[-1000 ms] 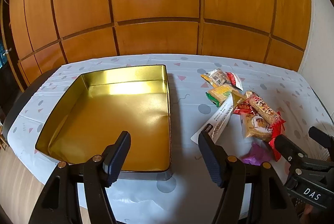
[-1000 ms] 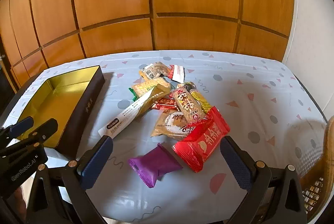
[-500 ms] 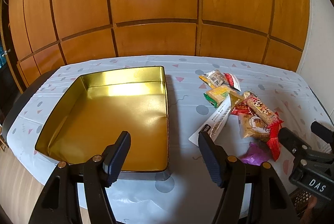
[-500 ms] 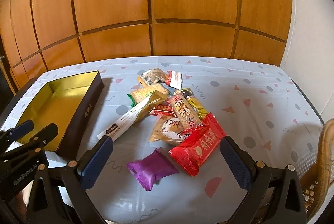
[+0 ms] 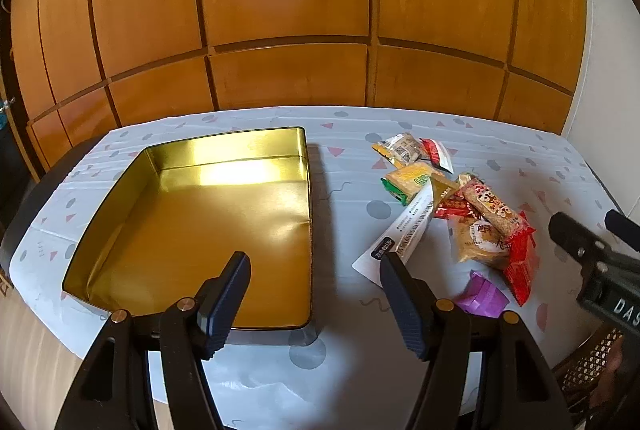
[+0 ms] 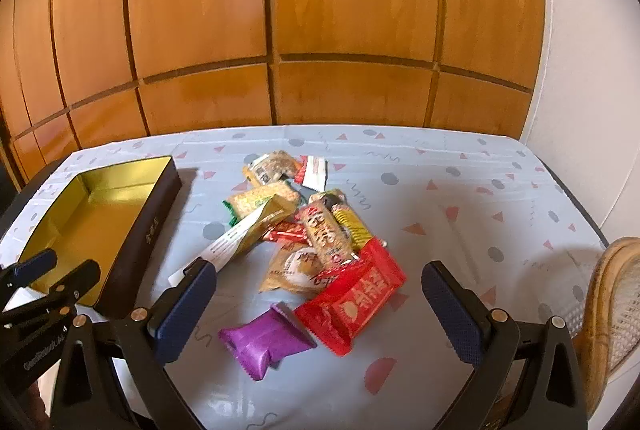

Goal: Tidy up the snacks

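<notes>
An empty gold-lined tin box sits on the left of the table; it also shows in the right wrist view. A pile of snack packets lies at the table's middle, with a purple packet and a red packet nearest the front. The pile also shows in the left wrist view. My left gripper is open and empty over the box's front right corner. My right gripper is open and empty, above and around the purple and red packets.
The table has a pale cloth with dots and triangles. Wooden panelled doors stand behind it. A wicker chair is at the right edge. The right gripper shows at the right of the left wrist view.
Both grippers have drawn back and risen slightly, so the table and snacks sit a little farther off. Both stay open. No snack has moved.
</notes>
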{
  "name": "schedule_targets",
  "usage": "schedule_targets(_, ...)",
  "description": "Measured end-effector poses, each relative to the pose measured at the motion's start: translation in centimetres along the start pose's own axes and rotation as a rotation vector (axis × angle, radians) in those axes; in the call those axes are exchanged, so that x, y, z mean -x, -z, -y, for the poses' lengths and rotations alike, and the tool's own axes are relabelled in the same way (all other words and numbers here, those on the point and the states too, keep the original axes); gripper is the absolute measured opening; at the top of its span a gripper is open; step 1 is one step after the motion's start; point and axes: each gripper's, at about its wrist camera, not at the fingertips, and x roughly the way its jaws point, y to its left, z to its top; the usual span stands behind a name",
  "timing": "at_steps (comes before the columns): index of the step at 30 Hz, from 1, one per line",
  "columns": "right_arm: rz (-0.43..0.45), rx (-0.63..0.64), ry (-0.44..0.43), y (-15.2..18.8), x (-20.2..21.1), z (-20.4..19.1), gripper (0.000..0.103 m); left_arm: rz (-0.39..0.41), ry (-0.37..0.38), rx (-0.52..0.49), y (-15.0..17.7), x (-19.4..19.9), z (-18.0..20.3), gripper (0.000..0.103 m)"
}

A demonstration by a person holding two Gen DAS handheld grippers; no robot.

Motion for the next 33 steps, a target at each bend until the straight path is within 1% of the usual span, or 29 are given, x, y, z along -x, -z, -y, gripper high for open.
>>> schedule_targets(9,0.012,-0.028,0.031,-0.7,0.1,1.6,0.103,-0.002,0.022,-0.006,0.1,0.0,0.3,0.068)
schedule_targets(21,0.014,-0.013,0.034,-0.6,0.2,1.8,0.103,-0.003,0.037,-0.013,0.3,0.0,0.5,0.068)
schedule_targets(27,0.009,0.001,0.014,-1.2,0.0,2.1,0.103,-0.006,0.046,-0.024,0.3,-0.1,0.9,0.068)
schedule_targets(31,-0.002,0.016,-0.015,-2.2,-0.5,2.9,0.103,-0.012,0.083,-0.034,0.4,-0.2,1.4,0.068)
schedule_targets(33,-0.007,0.015,-0.041,-3.4,-0.9,3.8,0.103,-0.017,0.111,-0.040,0.4,-0.3,1.6,0.068)
